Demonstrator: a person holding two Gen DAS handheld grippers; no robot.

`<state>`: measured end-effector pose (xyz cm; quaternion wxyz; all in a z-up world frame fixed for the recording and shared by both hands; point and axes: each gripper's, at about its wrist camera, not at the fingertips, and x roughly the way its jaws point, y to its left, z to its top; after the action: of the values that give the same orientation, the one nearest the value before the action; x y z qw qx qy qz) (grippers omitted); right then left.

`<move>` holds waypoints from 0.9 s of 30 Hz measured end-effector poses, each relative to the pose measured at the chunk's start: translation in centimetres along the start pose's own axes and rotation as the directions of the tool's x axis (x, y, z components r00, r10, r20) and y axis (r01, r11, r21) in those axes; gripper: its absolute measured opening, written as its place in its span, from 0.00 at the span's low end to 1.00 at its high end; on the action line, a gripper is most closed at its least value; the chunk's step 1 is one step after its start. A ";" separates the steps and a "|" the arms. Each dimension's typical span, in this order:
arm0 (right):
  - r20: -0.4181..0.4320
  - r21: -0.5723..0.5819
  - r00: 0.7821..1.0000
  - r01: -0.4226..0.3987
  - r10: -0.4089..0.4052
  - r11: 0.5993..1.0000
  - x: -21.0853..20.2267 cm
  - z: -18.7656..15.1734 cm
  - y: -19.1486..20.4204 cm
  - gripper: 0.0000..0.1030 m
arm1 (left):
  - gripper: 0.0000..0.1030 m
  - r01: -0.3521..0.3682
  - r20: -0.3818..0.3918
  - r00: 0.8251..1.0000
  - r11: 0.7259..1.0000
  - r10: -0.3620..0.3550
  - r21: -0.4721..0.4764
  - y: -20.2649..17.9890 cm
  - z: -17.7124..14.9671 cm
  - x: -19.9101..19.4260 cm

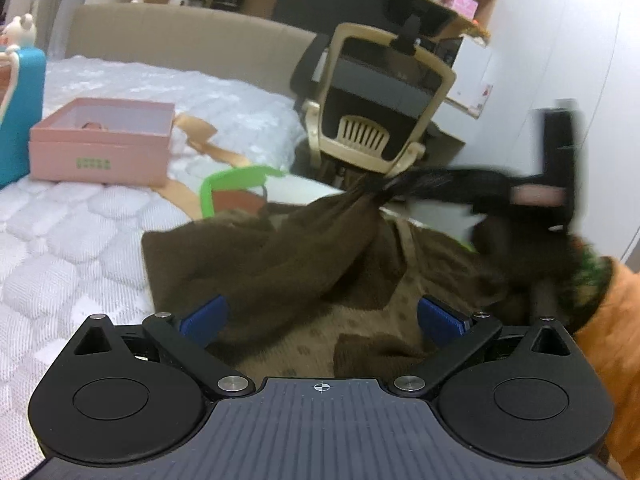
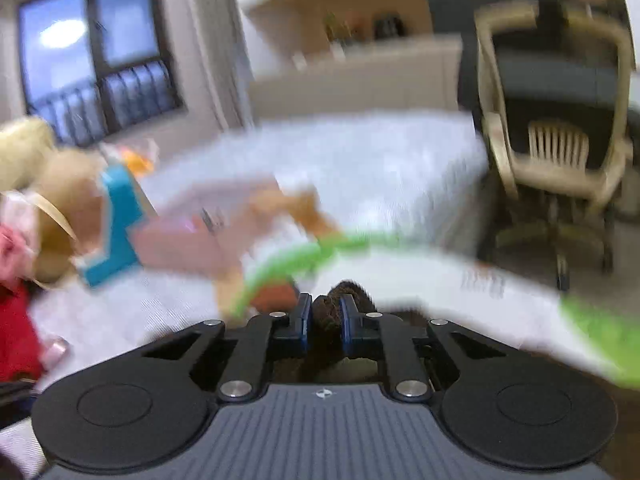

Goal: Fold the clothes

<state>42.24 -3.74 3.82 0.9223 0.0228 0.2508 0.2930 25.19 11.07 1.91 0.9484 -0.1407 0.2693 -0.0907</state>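
Now my left gripper [image 1: 320, 316] is released, its blue pads [image 1: 204, 318] spread wide above the brown garment [image 1: 280, 264], which lies crumpled on the white bed [image 1: 80, 240]. My right gripper [image 2: 325, 314] is clenched on a bunched corner of this garment and holds it lifted; from the left wrist view it appears as a dark blurred shape [image 1: 520, 196]. A pink box [image 1: 100, 140] stands on the bed further back, and a beige chair [image 1: 380, 92] is beside the bed.
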 end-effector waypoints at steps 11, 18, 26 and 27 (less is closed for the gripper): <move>-0.126 -0.163 0.954 0.252 -0.273 0.954 -4.5 -5.2 -5.0 0.21 | 1.00 0.059 -0.136 0.989 0.998 -0.055 0.019 -0.5 -0.2 4.6; -0.107 0.121 0.993 0.067 -0.054 0.990 -4.9 -4.2 -7.8 0.62 | 1.00 0.055 -0.152 0.987 0.998 -0.052 0.017 -0.6 -0.6 5.4; -0.094 -0.079 0.995 0.030 -0.038 0.996 -2.4 -4.8 -3.6 0.12 | 1.00 0.047 -0.107 0.993 0.998 -0.043 0.040 -1.0 0.7 4.1; -0.082 -0.075 0.995 0.045 -0.051 0.996 -2.9 -4.4 -3.9 0.12 | 1.00 0.046 -0.095 0.995 0.998 -0.042 0.043 -1.0 1.0 3.9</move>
<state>40.18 -9.03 0.60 0.9181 -0.0295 0.2787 0.2804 28.93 9.34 1.15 0.9353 -0.1209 0.3085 -0.1242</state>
